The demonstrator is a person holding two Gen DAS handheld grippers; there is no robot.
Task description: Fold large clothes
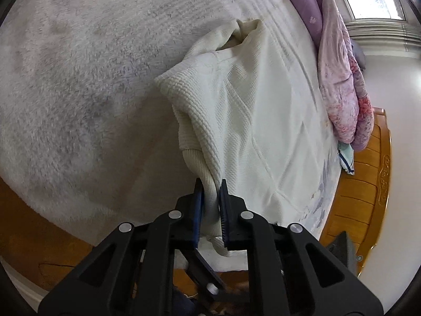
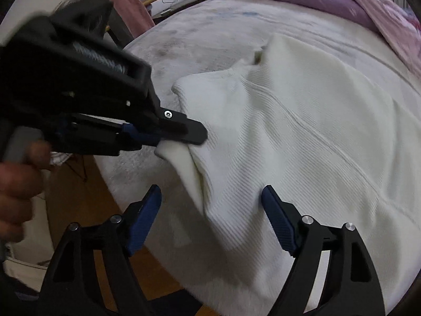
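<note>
Here, on the left, the black two-finger left gripper [image 1: 211,192] with blue pads is pinching the ribbed hem corner of the cream waffle-knit sweater [image 1: 244,110], its jaws nearly closed with the fabric bunched between them. That corner is hanging lifted off the pale fluffy bed cover [image 1: 79,84], probably so it can be carried over as a fold, while the rest of the sweater is lying flat on the bed. Its collar is pointing away towards the rumpled purple and pink floral quilt [image 1: 342,84] heaped at the far side.

To the right, the right gripper [image 2: 210,205] is hovering just above the sweater's near edge with its jaws spread wide and holding nothing. It seems to be lining up for a second hold along the same hem, so both corners can travel together. The person's hand [image 2: 15,189] is working the left tool's handle.
</note>
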